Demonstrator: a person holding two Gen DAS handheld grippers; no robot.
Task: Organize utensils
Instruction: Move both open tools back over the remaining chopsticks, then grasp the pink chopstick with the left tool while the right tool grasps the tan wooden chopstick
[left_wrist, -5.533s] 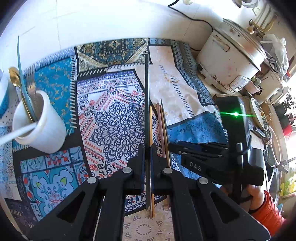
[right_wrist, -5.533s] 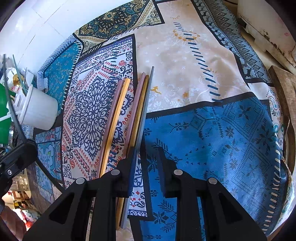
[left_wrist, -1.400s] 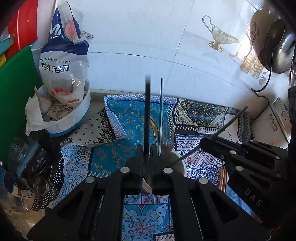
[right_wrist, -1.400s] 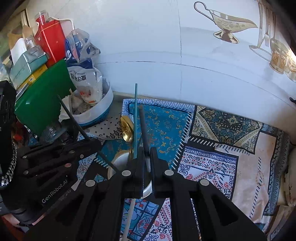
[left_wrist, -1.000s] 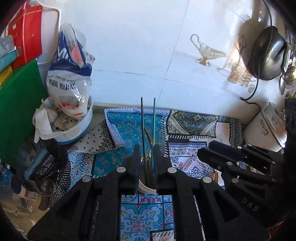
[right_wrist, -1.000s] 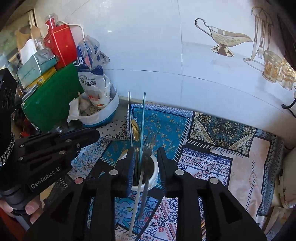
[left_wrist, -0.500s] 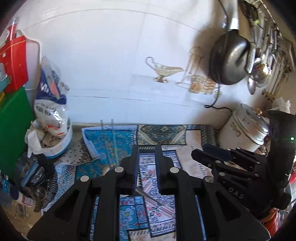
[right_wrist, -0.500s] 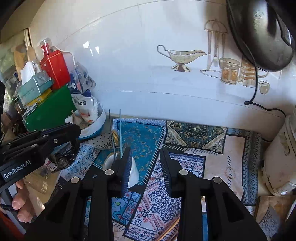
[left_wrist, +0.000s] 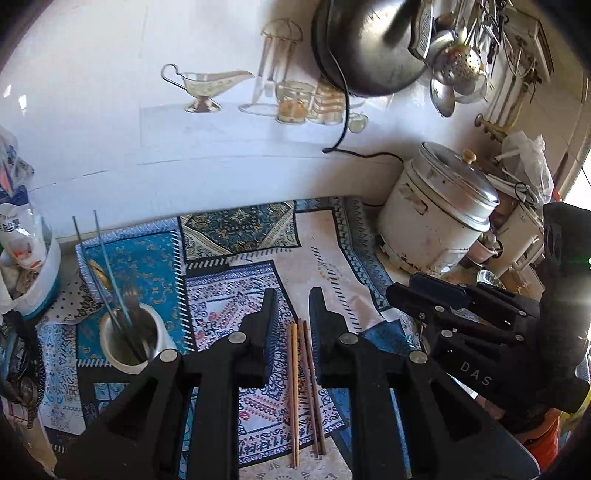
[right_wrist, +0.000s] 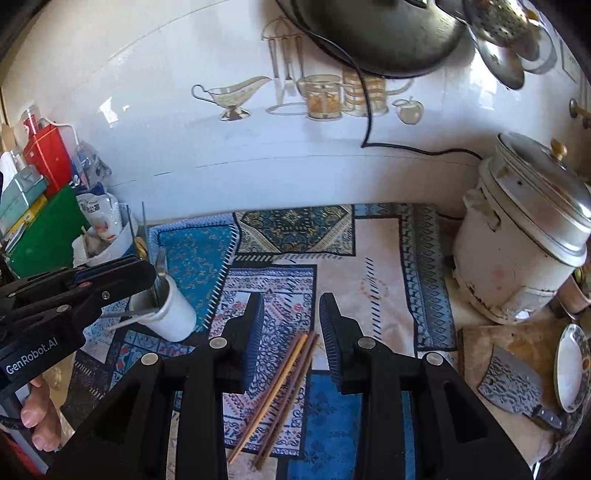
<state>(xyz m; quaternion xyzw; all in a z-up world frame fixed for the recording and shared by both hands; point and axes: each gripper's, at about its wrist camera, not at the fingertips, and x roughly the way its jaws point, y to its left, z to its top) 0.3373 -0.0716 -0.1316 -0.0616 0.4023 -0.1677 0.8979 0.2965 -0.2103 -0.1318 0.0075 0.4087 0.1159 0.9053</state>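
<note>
A white cup (left_wrist: 133, 341) stands on the patterned cloth at the left and holds dark chopsticks, a fork and a gold spoon; it also shows in the right wrist view (right_wrist: 168, 314). Wooden chopsticks (left_wrist: 304, 384) lie on the cloth, also in the right wrist view (right_wrist: 280, 384). My left gripper (left_wrist: 293, 306) is open and empty above them. My right gripper (right_wrist: 291, 314) is open and empty, also above them.
A white rice cooker (right_wrist: 524, 236) stands at the right by the tiled wall. A cleaver (right_wrist: 513, 387) and a plate (right_wrist: 570, 369) lie at the right edge. A bowl with a bag (left_wrist: 22, 266), a green board (right_wrist: 44, 229) and boxes crowd the left.
Both grippers dropped their dark chopsticks into the cup, opened, and pulled back and to the right. The wooden chopsticks on the cloth have come back into view below them.
</note>
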